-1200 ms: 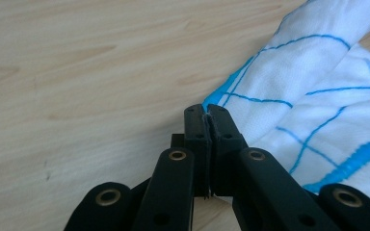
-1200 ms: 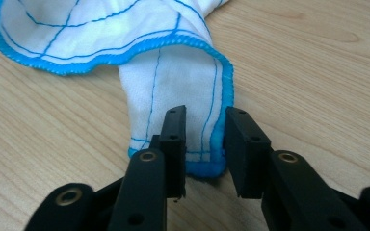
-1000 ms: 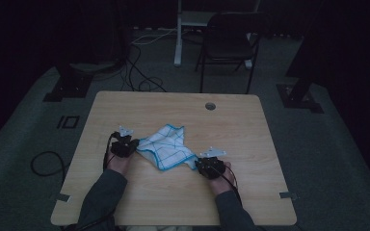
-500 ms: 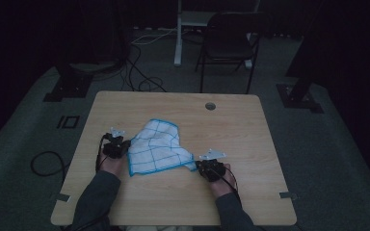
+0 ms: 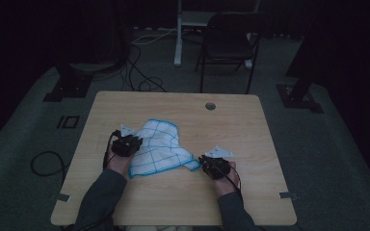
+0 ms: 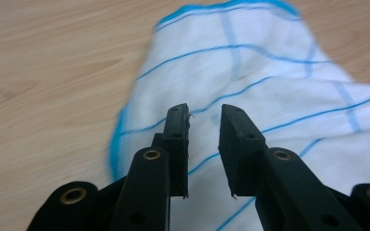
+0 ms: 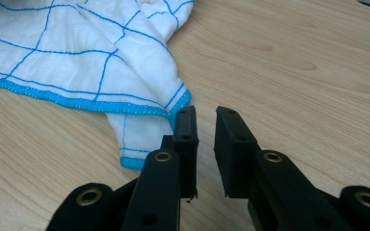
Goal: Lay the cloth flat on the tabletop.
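Our left fingers [image 6: 178,130] stand apart with a narrow gap between them, released, and they have just been opening; nothing is caught between them. Directly under and ahead of them lies the cloth [image 6: 270,86], white with thin blue lines crossing it and a bright blue hem, its surface showing through the gap. To the left of these fingers the hem curves round and the bare wood of the counter [image 6: 43,72] begins.

Our right fingers [image 7: 185,132] are also parted, with only a slim gap, and they too have just been opening a little; the gap between them shows bare wood, so they grip nothing. Just beside the left one of this pair, touching or nearly touching it, a folded corner of the cloth [image 7: 139,137] ends in its blue hem. The rest of the cloth spreads away ahead and to the left of these fingers, lightly rumpled, while to their right the counter [image 7: 294,62] is plain wood.

From the high view we see the left gripper [image 5: 126,144] at the cloth's left edge and the right gripper [image 5: 214,165] at its near right corner, with the cloth [image 5: 160,144] lying flat on the counter [image 5: 231,125] between the two. Beyond the counter, well away from the fingers, stand a dark chair [image 5: 229,45] and cables [image 5: 139,82] on the floor.
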Motion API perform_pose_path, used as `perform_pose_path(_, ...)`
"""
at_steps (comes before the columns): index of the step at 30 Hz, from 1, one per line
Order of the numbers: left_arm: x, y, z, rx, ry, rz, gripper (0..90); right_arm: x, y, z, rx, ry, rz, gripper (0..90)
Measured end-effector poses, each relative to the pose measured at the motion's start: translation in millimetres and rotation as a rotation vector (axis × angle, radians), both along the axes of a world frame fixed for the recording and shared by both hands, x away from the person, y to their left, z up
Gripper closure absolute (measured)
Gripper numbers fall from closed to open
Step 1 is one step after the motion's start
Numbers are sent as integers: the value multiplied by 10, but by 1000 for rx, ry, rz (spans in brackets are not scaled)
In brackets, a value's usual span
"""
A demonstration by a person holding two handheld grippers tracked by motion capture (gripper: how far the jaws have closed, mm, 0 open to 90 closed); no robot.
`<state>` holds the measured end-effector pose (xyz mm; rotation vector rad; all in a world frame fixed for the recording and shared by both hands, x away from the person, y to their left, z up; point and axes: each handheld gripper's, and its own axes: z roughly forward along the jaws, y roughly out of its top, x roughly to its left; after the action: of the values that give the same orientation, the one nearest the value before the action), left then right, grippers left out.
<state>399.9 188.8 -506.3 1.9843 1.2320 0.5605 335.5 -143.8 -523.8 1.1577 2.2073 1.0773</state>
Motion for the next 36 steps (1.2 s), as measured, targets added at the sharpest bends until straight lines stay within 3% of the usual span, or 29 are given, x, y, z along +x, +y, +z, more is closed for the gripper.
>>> perform_pose_path(13, 74, -818, 56, 38, -14, -194, 689, 7, -51, -16, 5, 9, -22, 760)
perform_pose_path(23, 73, -1399, -49, 83, 11, -338, 619, 11, -176, 8, 20, 3, -58, 762)
perform_pose_path(27, 55, -1540, -99, 103, 30, -379, 596, 9, -228, 15, 26, 3, -72, 762)
perform_pose_path(36, 28, -1664, -248, 153, 68, -399, 562, 15, -318, 22, 32, 2, -96, 765)
